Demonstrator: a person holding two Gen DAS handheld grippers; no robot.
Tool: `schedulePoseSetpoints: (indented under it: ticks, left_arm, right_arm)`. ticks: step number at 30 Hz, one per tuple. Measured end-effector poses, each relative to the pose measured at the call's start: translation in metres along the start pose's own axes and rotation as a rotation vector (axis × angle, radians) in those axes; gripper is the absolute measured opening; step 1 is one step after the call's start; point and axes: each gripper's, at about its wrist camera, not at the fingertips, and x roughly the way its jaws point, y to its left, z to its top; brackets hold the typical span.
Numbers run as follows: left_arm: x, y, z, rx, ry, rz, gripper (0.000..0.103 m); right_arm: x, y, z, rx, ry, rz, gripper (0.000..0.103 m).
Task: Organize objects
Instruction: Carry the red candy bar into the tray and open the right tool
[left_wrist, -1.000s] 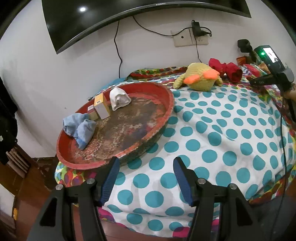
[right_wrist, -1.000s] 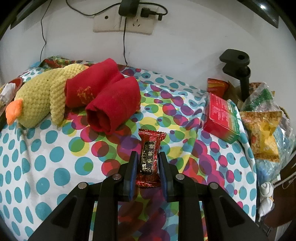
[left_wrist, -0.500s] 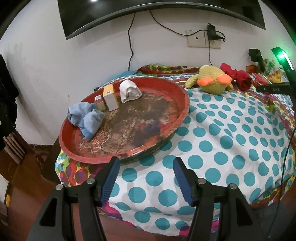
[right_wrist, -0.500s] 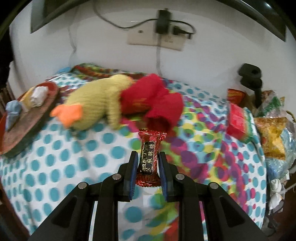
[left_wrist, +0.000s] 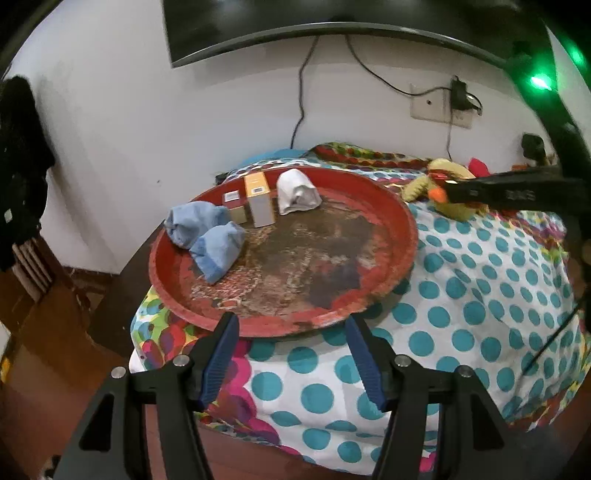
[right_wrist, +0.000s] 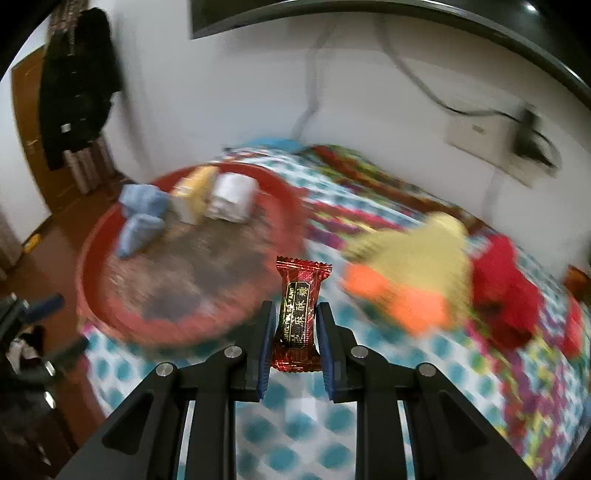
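My right gripper (right_wrist: 294, 314) is shut on a red candy wrapper (right_wrist: 299, 299) and carries it above the dotted bedspread, just right of the round red tray (right_wrist: 92, 295). The tray (left_wrist: 402, 218) holds blue rolled socks (left_wrist: 207, 232), a white rolled sock (left_wrist: 297, 192), an orange-topped box (left_wrist: 258, 201) and a small box (left_wrist: 234, 206). In front of the tray's near rim my left gripper (left_wrist: 291, 332) stands open with nothing between its fingers. The right gripper's black body (left_wrist: 509, 192) crosses the right side of the left wrist view.
A yellow plush duck (right_wrist: 417, 258) and red rolled socks (right_wrist: 506, 288) lie on the bedspread (left_wrist: 480, 295) to the right. A wall socket with a plug (right_wrist: 491, 136) and a dark screen (left_wrist: 332, 18) are on the wall behind. Brown floor (left_wrist: 48, 332) lies left of the bed.
The right gripper has swung left with the candy, from beside the red socks toward the tray. The left gripper has drifted so the tray sits more centred before it.
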Motion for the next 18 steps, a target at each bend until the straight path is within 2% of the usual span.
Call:
schedulePoseSetpoints:
  ticks: [5, 9, 12, 18]
  left_arm:
    - [0.003, 0.016, 0.001, -0.048, 0.011, 0.002, 0.062]
    - [0.005, 0.024, 0.000, -0.059, 0.010, 0.033, 0.062]
    - [0.008, 0.032, -0.001, -0.086, 0.024, 0.024, 0.062]
    - [0.011, 0.036, -0.002, -0.108, 0.036, 0.004, 0.062]
  right_arm:
    - [0.052, 0.038, 0.039, -0.031, 0.050, 0.056, 0.022]
    - [0.099, 0.061, 0.059, -0.079, 0.127, 0.057, 0.022]
    - [0.123, 0.068, 0.068, -0.066, 0.166, 0.072, 0.022]
    - [0.147, 0.069, 0.072, -0.069, 0.203, 0.047, 0.023]
